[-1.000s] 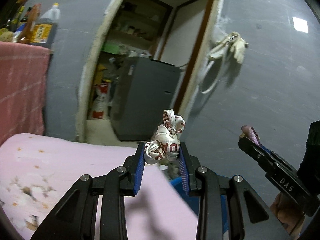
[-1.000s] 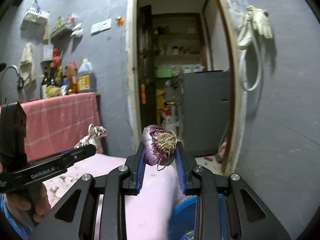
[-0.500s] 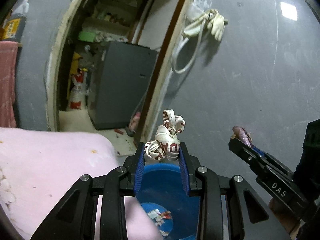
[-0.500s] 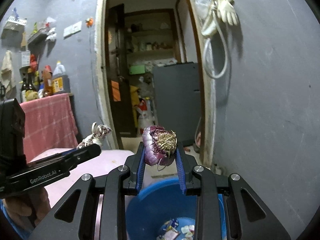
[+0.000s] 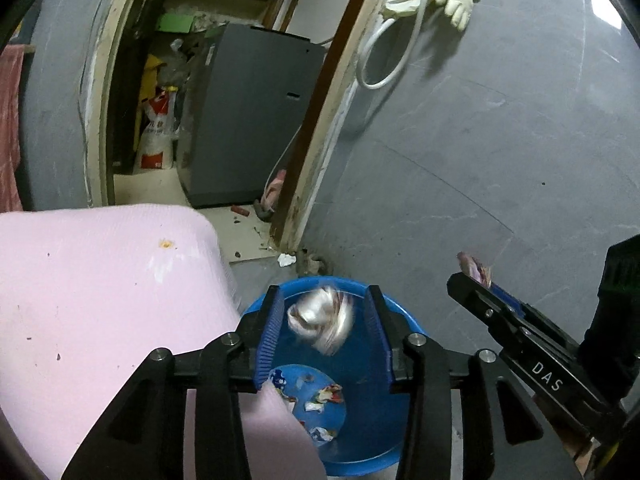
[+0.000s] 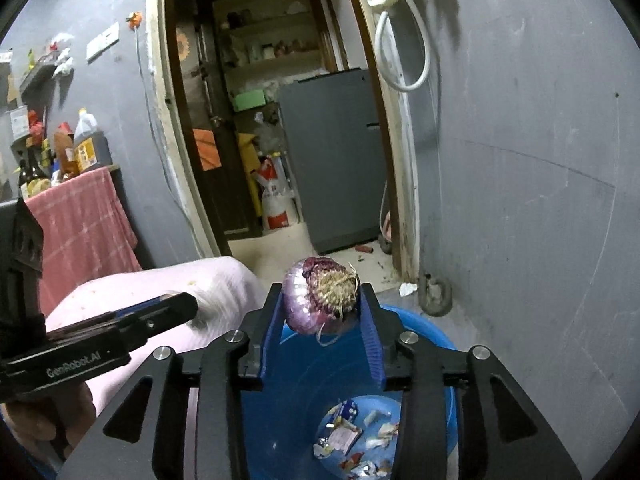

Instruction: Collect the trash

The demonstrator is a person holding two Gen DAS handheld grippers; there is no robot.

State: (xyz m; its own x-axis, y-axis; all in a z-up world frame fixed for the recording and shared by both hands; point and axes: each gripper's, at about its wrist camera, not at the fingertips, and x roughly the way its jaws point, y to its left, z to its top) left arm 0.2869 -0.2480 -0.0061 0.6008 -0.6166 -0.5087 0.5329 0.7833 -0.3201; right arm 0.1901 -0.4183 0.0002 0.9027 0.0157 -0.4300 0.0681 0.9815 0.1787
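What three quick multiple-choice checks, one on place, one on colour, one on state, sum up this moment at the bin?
1. Where is the bin?
A. on the shelf
B. on the floor beside the pink table
C. inside the doorway

2. What colour is the bin?
A. blue
B. green
C. red

3. How is the crumpled wrapper?
A. flat on the table
B. hung on the wall
C. loose between the opening fingers of the left hand-held gripper

Answers: 1 B, it stands below the table's corner. 2 A, its wall is blue. 3 C, it is blurred, with gaps either side.

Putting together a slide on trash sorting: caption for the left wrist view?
Left gripper jaws opening, dropping a crumpled wrapper into the blue basin.
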